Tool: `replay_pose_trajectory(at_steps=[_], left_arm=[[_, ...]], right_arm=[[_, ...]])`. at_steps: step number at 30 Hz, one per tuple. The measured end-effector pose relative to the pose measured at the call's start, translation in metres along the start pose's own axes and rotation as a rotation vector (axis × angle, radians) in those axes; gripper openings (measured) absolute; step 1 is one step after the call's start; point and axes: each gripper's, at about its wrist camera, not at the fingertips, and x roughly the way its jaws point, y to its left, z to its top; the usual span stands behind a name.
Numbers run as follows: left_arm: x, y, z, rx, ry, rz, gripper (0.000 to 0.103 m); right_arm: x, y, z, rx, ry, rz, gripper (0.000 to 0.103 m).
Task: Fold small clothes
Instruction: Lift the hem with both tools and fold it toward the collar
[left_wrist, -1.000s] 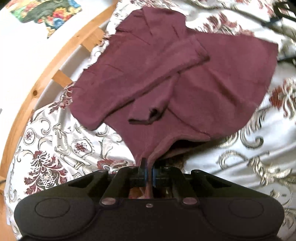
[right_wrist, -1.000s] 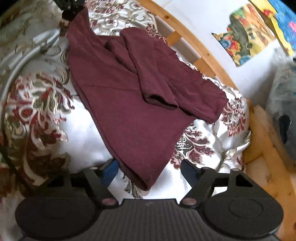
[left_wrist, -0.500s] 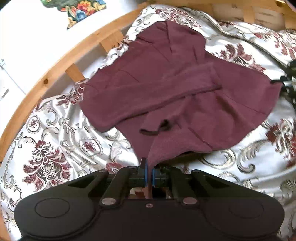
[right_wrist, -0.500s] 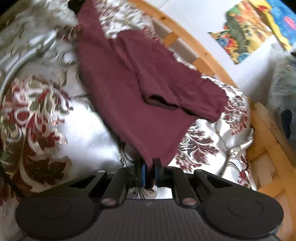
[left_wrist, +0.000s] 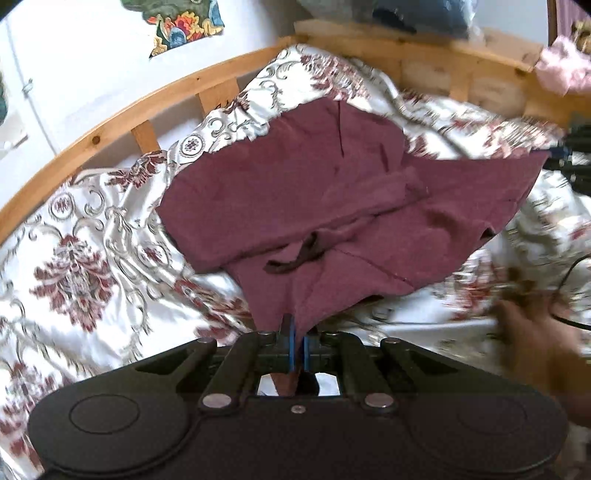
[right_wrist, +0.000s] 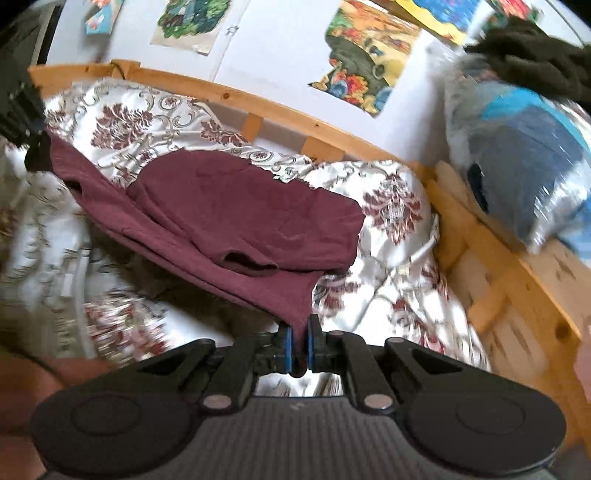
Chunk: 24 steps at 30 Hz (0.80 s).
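Note:
A small maroon shirt (left_wrist: 332, 206) lies on a floral bedspread, its sleeves folded inward across the body. My left gripper (left_wrist: 297, 332) is shut on one bottom corner of the shirt, which rises off the bed toward it. In the right wrist view the same maroon shirt (right_wrist: 229, 218) stretches away from my right gripper (right_wrist: 299, 338), which is shut on the other bottom corner. Each gripper shows at the far edge of the other's view, with the lifted hem stretched between them. The far part of the shirt rests on the bedspread.
A white and dark-red floral bedspread (left_wrist: 85, 266) covers the bed. A curved wooden bed rail (left_wrist: 122, 122) runs behind it under a white wall with colourful pictures (right_wrist: 365, 55). A plastic-wrapped blue bundle (right_wrist: 524, 173) sits at the right. A hand (left_wrist: 535, 343) shows at the lower right.
My right gripper closed on the shirt's near corner. Both grippers then rose, lifting the hem off the bed, and more of the rail and wall has come into view.

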Motion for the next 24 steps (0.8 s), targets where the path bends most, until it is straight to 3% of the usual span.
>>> replay_pose_trajectory(at_steps=[5,10,16,24], left_arm=[[-0.033,-0.002,-0.022,-0.081,-0.018,-0.099,0.004],[-0.035,0.006,-0.016,-0.11,-0.083,-0.068,0.004],[-0.001,0.034,0.032,-0.169,-0.172,0.002,0.005],[0.084,0.084,0.093,-0.287,-0.159,0.11,0.005]], right_arm=[[-0.045,-0.002,-0.004,0.07,0.036,0.015,0.009],[-0.043,-0.009,0.013,0.102,0.009,-0.004,0.009],[0.008,-0.034,0.053,0.061,-0.009,-0.067,0.009],[0.129,-0.065,0.106,0.056,-0.007,-0.095,0.009]])
